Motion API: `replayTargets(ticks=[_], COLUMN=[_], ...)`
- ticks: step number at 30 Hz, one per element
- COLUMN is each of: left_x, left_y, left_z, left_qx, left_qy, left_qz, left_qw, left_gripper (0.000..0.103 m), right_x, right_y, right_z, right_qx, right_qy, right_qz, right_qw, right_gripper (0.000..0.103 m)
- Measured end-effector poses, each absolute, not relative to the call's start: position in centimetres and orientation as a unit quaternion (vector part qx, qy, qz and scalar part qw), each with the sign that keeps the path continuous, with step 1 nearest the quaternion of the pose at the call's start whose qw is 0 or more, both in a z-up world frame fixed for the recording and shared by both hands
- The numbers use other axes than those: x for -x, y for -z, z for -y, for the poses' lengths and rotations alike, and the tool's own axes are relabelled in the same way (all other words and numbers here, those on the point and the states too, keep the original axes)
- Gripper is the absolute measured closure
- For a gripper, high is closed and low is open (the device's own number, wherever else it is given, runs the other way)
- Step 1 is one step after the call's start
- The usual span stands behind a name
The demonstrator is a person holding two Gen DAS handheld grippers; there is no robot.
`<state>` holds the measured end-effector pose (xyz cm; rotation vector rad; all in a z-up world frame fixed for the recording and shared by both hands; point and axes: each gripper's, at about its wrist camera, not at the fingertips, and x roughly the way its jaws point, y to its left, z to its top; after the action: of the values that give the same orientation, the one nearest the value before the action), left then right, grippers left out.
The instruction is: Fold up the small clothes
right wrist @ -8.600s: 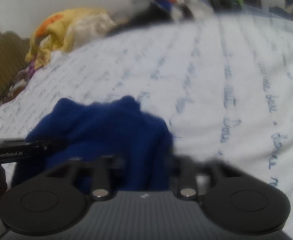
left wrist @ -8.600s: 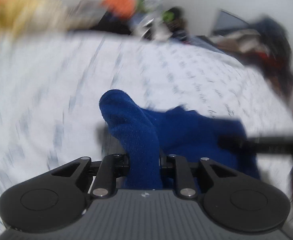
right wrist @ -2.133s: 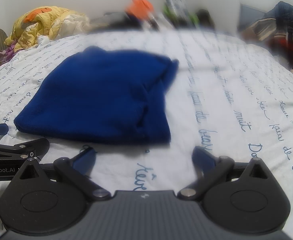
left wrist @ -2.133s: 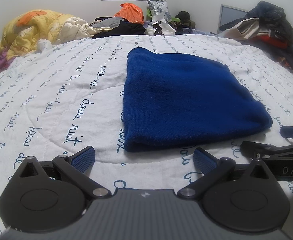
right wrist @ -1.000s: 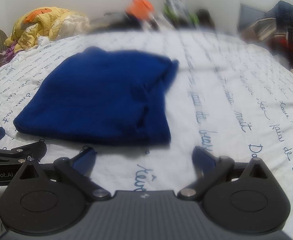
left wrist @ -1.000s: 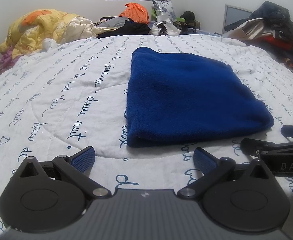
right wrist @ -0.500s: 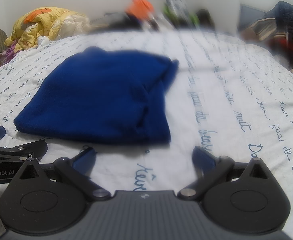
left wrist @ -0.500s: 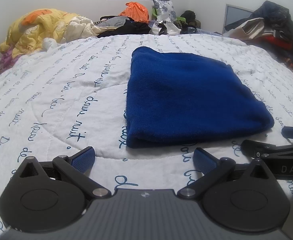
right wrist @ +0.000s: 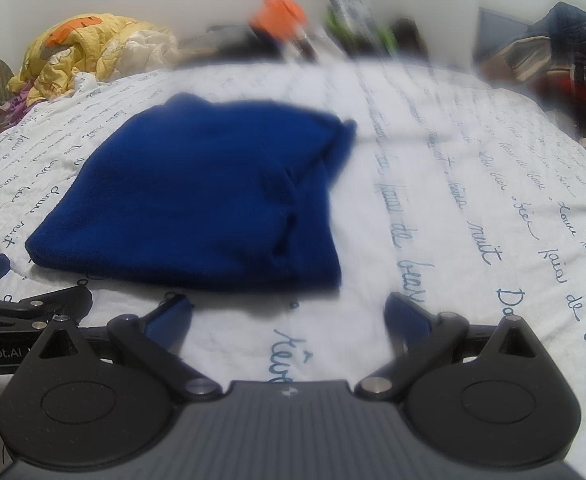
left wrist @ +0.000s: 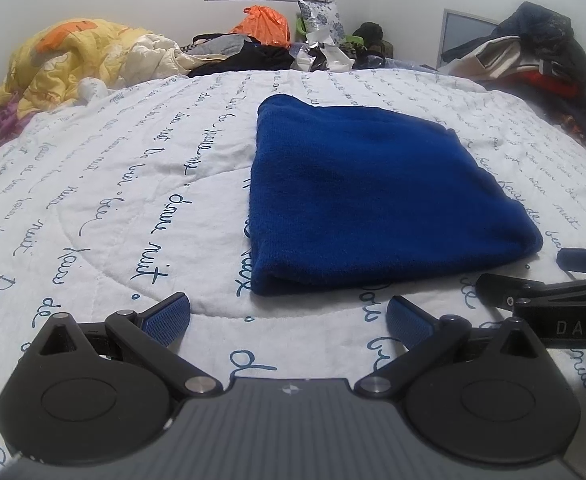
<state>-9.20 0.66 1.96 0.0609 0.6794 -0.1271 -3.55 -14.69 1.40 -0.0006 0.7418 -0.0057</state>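
Broadly, the bed [left wrist: 93, 184], covered by a white quilt with blue script, fills both views and gives you wide bare room to the left of, the right of and beyond the work. Its far edge is crowded: a yellow blanket [left wrist: 65, 60] lies heaped at the far left, an orange bag [left wrist: 263, 24] sits among loose items at the centre back, and a pile of dark clothes [left wrist: 541, 64] borders the far right. Keep your sweeps short of these.

At the middle of the quilt lies the blue cloth [left wrist: 365, 196], folded into a flat, roughly rectangular pad. It looks like soft, thick knit or fleece, likely light and limp, so expect it to sag and its layers to slide if lifted by one point. From the right wrist view the cloth [right wrist: 197, 196] shows stacked free edges along its right side; the near edge looks like a rounded fold. Judge the two near corners as the best holds, pinching through all layers.

Your left gripper [left wrist: 289, 316] hovers just short of the near left corner, fingers spread, holding nothing. Your right gripper [right wrist: 289, 316] sits likewise before the near right corner, spread and empty.
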Motion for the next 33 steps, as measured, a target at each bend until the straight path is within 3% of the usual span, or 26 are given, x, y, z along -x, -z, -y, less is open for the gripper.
replayTargets(ticks=[33], left_x=[9.21], left_y=[-2.04], left_z=[-0.58], left_qx=[-0.027], left_qy=[0.053], left_qz=[-0.334], left_qw=[0.941], left_gripper=[0.0], right_x=[3.47], right_y=[-1.44], right_z=[14.23], right_qx=[-0.003], right_qy=[0.01], right_qz=[-0.363], right_qw=[0.932], right_gripper=[0.0])
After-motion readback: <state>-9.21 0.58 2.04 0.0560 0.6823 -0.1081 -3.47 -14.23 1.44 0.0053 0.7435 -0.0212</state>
